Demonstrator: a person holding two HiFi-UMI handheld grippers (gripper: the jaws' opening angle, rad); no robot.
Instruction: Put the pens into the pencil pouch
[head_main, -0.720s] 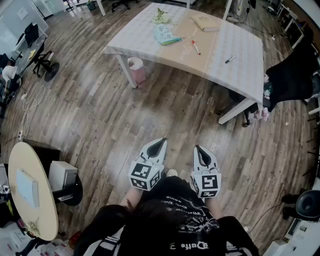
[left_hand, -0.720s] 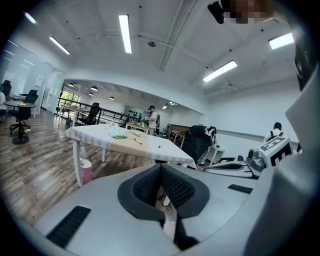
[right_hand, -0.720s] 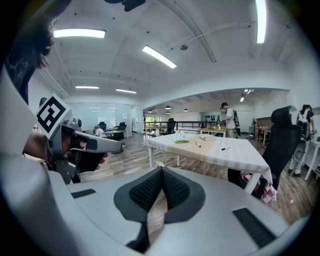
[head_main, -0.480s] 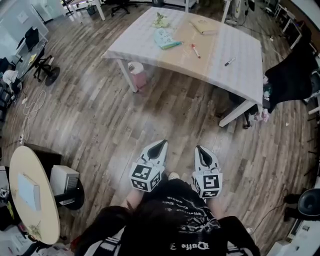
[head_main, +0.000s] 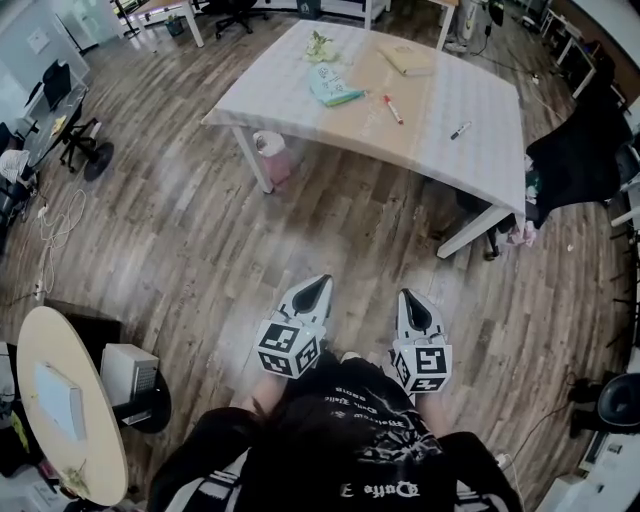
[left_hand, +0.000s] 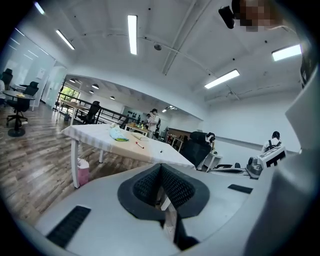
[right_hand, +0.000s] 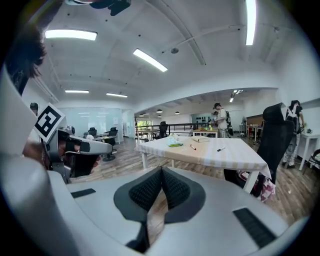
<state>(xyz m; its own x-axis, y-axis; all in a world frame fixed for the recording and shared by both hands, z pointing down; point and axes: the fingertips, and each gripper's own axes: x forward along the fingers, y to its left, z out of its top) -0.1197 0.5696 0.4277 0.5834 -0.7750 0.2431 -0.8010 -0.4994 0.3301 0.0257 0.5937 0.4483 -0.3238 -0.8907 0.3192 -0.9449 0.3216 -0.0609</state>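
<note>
Where the person stands: on the wood floor (head_main: 200, 230), well apart from the table (head_main: 480, 100), with both grippers held out in front at waist level.
Left gripper (head_main: 317, 284): jaws pressed together, nothing between the pads; it points a little downward, toward the table.
Right gripper (head_main: 410, 299): jaws likewise closed tight and empty, just beside the left one and pointing the same way.
Marker cubes: each gripper carries one with black-and-white square patterns (patterns only, no words).
Pencil pouch (head_main: 330, 86): pale teal, lying on the far left part of the striped tablecloth.
Red pen (head_main: 392, 108): on the cloth, near the pouch on its right, not touching it.
Black pen (head_main: 460, 130): further right on the table, well apart from the pouch.
Notebook (head_main: 406, 58): tan, at the table's far edge; I can read no title.
Pink bin (head_main: 271, 150): on the floor against a white table leg.
Black shirt (head_main: 350, 440): white lettering on it, upside down from above, too broken for me to read.
Black chair (head_main: 575, 160): at the table's right end.
</note>
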